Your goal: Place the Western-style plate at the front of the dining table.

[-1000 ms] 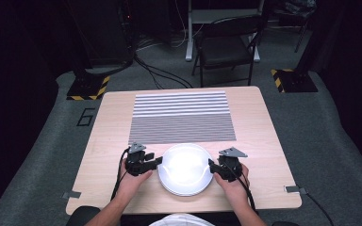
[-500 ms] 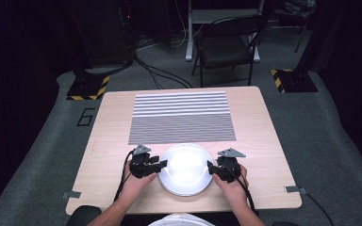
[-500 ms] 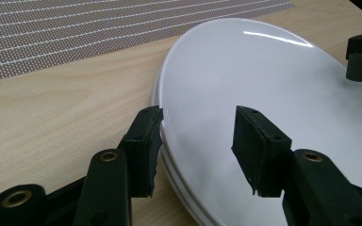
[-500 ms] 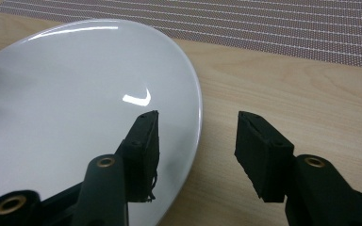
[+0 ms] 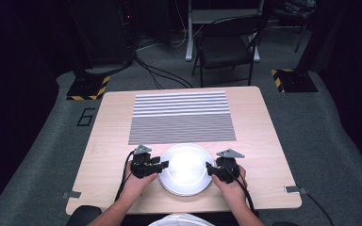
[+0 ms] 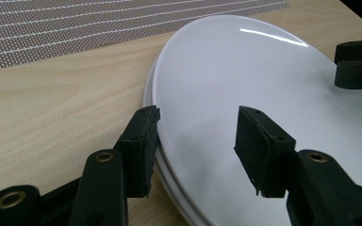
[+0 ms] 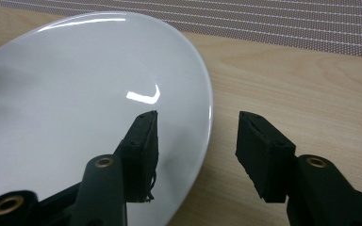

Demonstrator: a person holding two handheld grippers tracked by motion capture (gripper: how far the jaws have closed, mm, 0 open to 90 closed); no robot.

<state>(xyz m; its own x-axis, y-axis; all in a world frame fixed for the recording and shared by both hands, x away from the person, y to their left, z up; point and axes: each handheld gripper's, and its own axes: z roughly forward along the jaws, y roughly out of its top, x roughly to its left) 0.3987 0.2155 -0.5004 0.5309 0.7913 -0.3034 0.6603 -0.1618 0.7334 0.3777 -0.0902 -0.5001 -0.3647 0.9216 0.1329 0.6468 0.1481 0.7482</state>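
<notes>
A stack of white plates (image 5: 186, 169) lies near the table's front edge, between my two grippers. My left gripper (image 5: 162, 165) is at the stack's left rim. In the left gripper view (image 6: 198, 115) one jaw stands outside the rim against the stack's edge and the other hangs over the top plate (image 6: 245, 70). Its jaws have just been opening; the rim is between them, unpinched. My right gripper (image 5: 209, 169) is at the right rim. In the right gripper view (image 7: 197, 117) one jaw is over the plate (image 7: 75, 84) and the other over bare wood, both apart from it.
A grey striped placemat (image 5: 181, 117) covers the far middle of the wooden table (image 5: 264, 136). A black chair (image 5: 226, 47) stands beyond the far edge. Cables trail from both grippers toward the person's forearms at the front edge.
My left gripper has edged right toward the plates, so its jaws now straddle the rim. The right gripper and the plates have stayed put.
</notes>
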